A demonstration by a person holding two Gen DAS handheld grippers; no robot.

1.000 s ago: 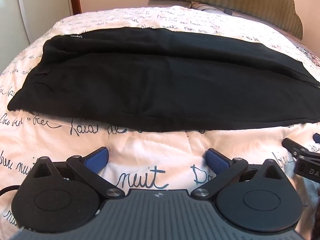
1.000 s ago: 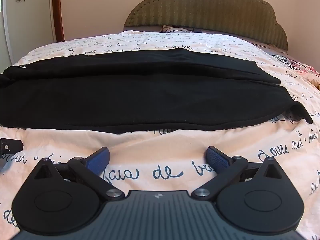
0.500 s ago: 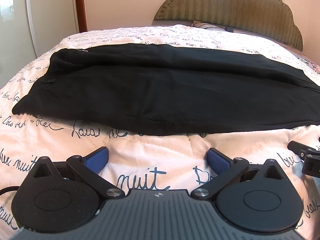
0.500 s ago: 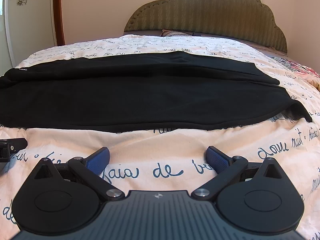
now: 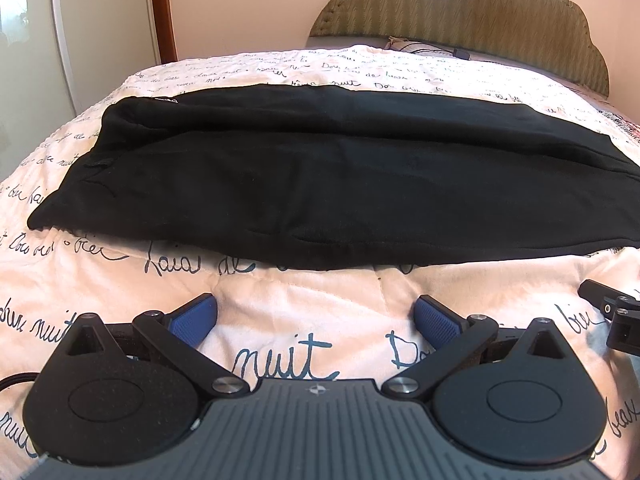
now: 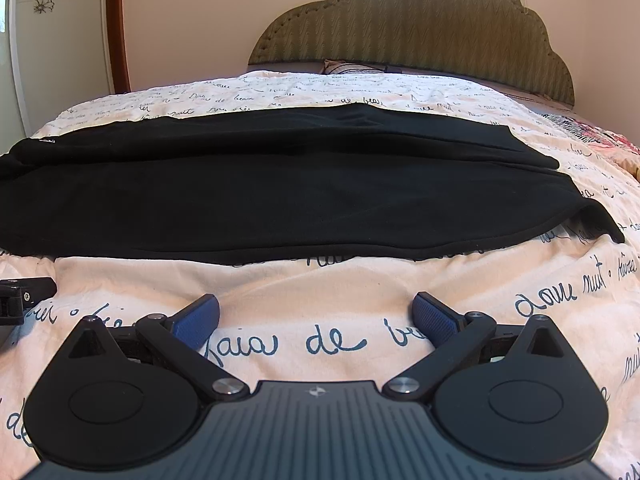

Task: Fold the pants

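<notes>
**A:** What's seen of the left gripper [image 5: 316, 320]?

**B:** Two blue dimpled pads [image 5: 434, 318] are carried on black link arms, pinned with silver screws [image 5: 225, 386]. Two big black discs with an inset circle are flanked by a grey ribbed plate [image 5: 316, 432] stamped with a small star logo. A black cable [image 5: 14, 382] is spotted at the left edge.

**A:** And the right gripper [image 6: 316, 318]?

**B:** Same build, same blue pads, grey ribs, silver screws.

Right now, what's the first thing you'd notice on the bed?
The black pants stretch sideways across the quilt covered in handwritten words. Nearer the camera, the left tongs and right tongs are open, holding nothing. Behind the bed stands a green scalloped headboard.
</notes>
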